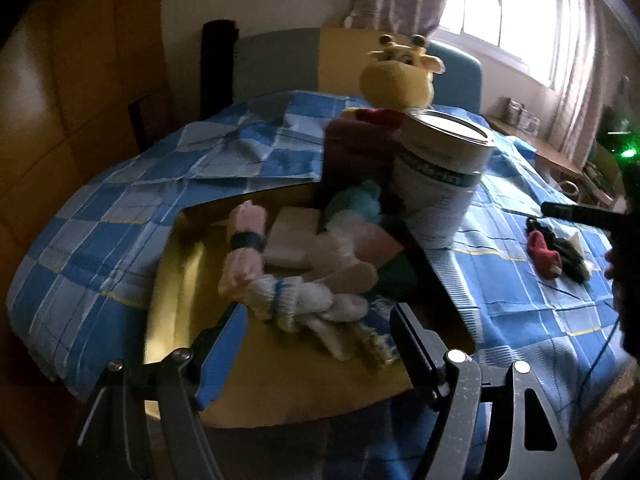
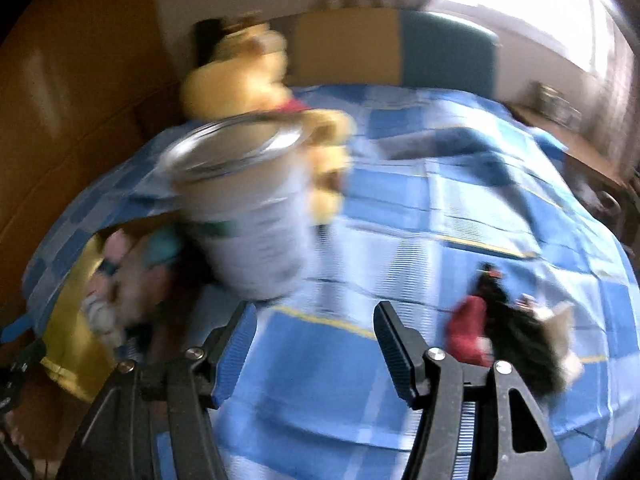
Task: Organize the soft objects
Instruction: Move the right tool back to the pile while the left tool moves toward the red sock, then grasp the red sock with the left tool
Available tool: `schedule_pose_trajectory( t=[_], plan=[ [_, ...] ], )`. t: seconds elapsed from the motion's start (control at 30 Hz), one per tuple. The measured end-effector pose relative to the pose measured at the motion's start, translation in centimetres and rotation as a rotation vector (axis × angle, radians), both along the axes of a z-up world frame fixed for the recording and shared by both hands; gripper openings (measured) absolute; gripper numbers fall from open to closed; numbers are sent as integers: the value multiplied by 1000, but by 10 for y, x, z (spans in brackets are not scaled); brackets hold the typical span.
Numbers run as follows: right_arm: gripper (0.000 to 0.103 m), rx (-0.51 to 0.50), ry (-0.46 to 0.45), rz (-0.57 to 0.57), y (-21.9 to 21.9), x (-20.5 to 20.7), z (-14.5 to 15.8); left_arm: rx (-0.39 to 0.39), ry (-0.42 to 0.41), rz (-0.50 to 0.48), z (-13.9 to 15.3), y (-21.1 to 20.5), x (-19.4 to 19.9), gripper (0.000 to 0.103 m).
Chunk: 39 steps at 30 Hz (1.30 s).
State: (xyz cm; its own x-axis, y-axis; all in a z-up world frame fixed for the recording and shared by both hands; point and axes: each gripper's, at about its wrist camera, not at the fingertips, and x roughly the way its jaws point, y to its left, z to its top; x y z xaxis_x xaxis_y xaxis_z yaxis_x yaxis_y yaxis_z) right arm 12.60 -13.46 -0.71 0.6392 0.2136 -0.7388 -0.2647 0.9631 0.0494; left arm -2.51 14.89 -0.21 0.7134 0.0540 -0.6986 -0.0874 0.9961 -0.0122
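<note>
Your yellow tray [image 1: 168, 280] at the center of the left view holds the rolled socks [image 1: 244, 248] and other soft bundles — pink, white, teal. A white tin can [image 1: 440, 184] stands at its far right corner, with the giraffe plush [image 1: 400, 76] behind it. Your left gripper [image 1: 316, 344] and right gripper [image 2: 316, 336] both gape wide, empty. Loose red and black socks [image 2: 512, 332] lie lower right on the blue checked bedspread [image 2: 440, 208], under a bright window [image 1: 508, 12].
</note>
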Motion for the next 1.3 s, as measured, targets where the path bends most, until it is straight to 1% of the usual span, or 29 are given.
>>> schedule_pose_trajectory(
  t=[0.13,0.2,0.23,0.3,0.33,0.37,0.4,0.47,0.57,0.7,0.8,1.07,1.13,1.3],
  plan=[
    [62,7,-32,-186,-59,11,-1,9,7,-51,1,-19,8,74],
    [62,6,-55,-307,-92,15,-5,15,11,-82,1,-31,11,74],
    [62,8,-70,-389,-112,16,-9,18,13,-94,1,-36,13,74],
    [62,35,-92,-511,-141,12,-15,24,22,-131,0,-50,18,74],
    [62,59,-91,-586,-157,10,-17,24,25,-145,-1,-55,20,74],
    [62,115,-81,-668,-177,6,-18,25,29,-164,-1,-63,23,74],
    [62,182,-89,-727,-193,2,-17,26,32,-180,-2,-69,26,74],
    [62,268,-104,-821,-219,-9,-18,17,43,-218,-4,-84,32,74],
    [62,392,-63,-912,-248,-19,-28,0,60,-266,-6,-104,41,74],
    [62,512,-23,-984,-267,-28,-43,-11,81,-332,-10,-135,53,74],
    [62,556,-11,-1004,-273,-31,-48,-18,99,-367,-16,-155,63,74],
    [62,613,20,-967,-270,-27,-54,-55,165,-444,-32,-209,97,74],
    [62,621,27,-956,-269,-26,-54,-79,193,-465,-38,-224,109,74],
    [62,640,30,-936,-267,-24,-55,-126,234,-500,-51,-259,139,74]
  ],
)
